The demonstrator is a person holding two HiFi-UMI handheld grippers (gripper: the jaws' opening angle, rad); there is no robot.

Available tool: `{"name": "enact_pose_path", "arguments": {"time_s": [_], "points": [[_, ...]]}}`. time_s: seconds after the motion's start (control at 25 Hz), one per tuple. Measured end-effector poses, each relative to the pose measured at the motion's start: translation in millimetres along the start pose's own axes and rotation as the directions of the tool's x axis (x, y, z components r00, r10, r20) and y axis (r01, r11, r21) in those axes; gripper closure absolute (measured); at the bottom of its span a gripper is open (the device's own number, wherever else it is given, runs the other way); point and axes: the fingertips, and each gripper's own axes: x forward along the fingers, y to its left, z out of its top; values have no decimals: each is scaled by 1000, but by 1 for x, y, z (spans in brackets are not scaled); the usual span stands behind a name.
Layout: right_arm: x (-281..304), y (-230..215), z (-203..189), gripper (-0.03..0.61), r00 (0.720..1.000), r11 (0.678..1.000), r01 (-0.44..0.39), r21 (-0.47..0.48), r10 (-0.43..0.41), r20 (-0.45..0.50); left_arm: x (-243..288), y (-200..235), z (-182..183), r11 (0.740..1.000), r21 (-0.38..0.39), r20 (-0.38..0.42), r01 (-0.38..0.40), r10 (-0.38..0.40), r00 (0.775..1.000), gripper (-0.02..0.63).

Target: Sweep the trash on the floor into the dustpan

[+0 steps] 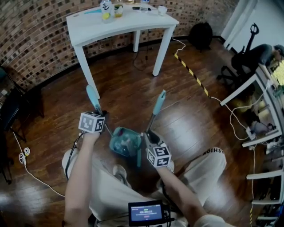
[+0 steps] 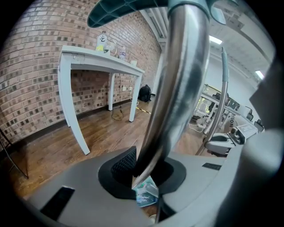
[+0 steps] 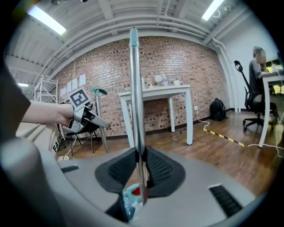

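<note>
Two tongs hold two poles. The left tongs [image 2: 144,170] are clamped on the left pole [image 2: 177,88], a steel tube leaning to one side with a teal hooked grip at its top. The right tongs [image 3: 141,166] are pinched narrow on the right pole [image 3: 136,97], a thinner steel tube standing upright. One teal dustpan [image 1: 113,144] sits on the wooden floor [image 1: 133,88] between the two tongs. The trash [image 1: 127,142] lies inside it: crumpled clear plastic and one red bit. Beyond stands one white desk [image 1: 124,24] carrying a few bottles [image 1: 106,11]. One black backpack [image 1: 200,34] rests by the brick wall [image 1: 35,35], and one seated person [image 1: 262,55] is at the far right
</note>
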Motion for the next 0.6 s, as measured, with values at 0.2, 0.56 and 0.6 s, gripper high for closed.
{"name": "enact_pose_path", "arguments": {"time_s": [0.2,0.56,0.6], "points": [[3,-6,9,486,997,999,-33,19,32,64,-1,0,4,1000,-7,6,-8,9,1000,561],[-38,-65,61,488,989,992,36,-119,-19,146,-10,29,4,985,-132,53,-107,115,992,561],[-40,-73,63,488,989,988,51,-148,-30,146,-12,33,5,982,-147,58,-119,128,990,561]]}}
